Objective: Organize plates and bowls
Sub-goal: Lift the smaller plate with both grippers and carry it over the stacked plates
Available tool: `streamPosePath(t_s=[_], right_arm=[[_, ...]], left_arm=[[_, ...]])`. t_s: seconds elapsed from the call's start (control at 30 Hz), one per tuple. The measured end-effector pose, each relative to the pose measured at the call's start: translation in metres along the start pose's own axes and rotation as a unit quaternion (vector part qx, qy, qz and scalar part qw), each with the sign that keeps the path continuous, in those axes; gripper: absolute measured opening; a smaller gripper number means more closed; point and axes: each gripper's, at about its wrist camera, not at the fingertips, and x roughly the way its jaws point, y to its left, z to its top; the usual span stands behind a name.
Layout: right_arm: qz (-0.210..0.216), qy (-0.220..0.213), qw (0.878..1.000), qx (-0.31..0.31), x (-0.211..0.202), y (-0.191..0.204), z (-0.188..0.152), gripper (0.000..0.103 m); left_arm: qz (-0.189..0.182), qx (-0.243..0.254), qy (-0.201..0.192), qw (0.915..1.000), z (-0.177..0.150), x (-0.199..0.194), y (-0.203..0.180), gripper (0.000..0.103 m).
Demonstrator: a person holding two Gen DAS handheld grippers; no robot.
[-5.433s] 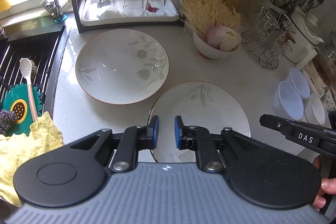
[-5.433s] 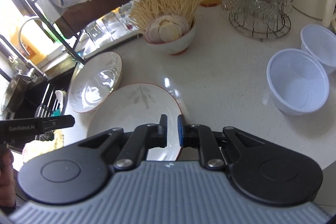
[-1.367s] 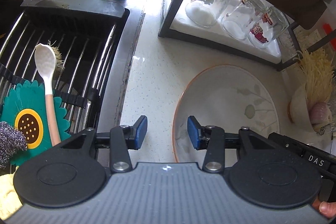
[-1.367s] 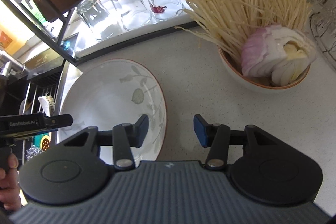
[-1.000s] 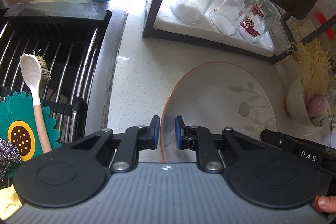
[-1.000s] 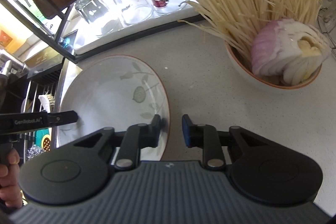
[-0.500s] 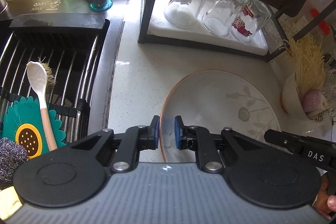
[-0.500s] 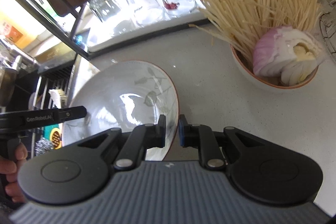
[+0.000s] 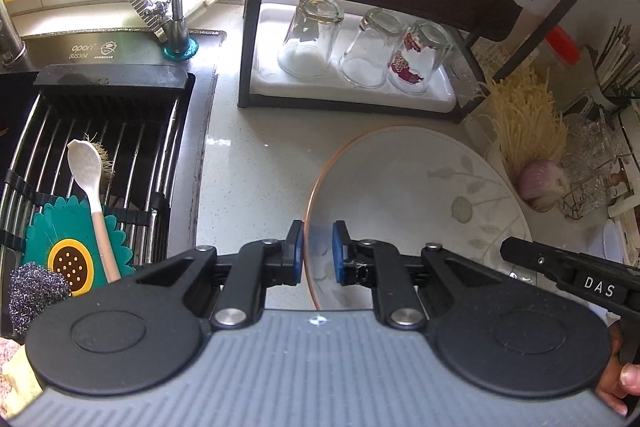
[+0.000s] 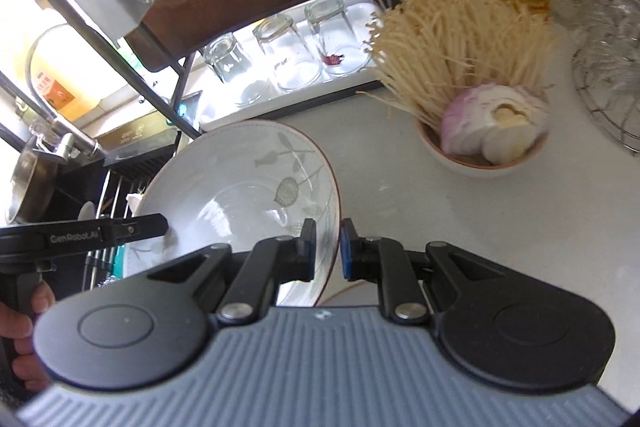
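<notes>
While both claws, left claw [image 9: 318, 251] & right claw [image 10: 327, 251], pinch opposite plate [image 9: 420, 211] rims, counter [image 9: 256, 179] lies beside.

A pale speckled table [image 9: 256, 187] runs beside a sink [image 9: 100, 131]. On it stands a dark rack [image 9: 256, 27], behind which is a white tray [image 9: 360, 99] of upturned glasses [image 9: 312, 35]. Right of the rack sits a bowl of noodles and onion [image 10: 480, 131], with a wire basket [image 10: 608, 107] further right.
</notes>
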Motion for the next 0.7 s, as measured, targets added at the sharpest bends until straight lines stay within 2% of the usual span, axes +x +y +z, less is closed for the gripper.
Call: streamPosePath(t_s=[0.33,0.47,0.7], right_arm=[[-0.005,-0.047,0.999,0.008,-0.047,-0.022,-0.014,0.015],[0.006,-0.056,0.998,0.012,-0.062,-0.038,-0.020,0.015],[0.014,-0.057,0.998,-0.010,-0.076,-0.058,-0.037,0.015]], left_arm=[[-0.012,0.035,-0.032,0.9988,-0.014,-0.035,-0.049,0.017],[-0.012,0.046,-0.044,0.9979,-0.025,-0.046,-0.068,0.017],[-0.001,0.047,-0.030,0.9984,-0.054,-0.041,-0.089,0.017]])
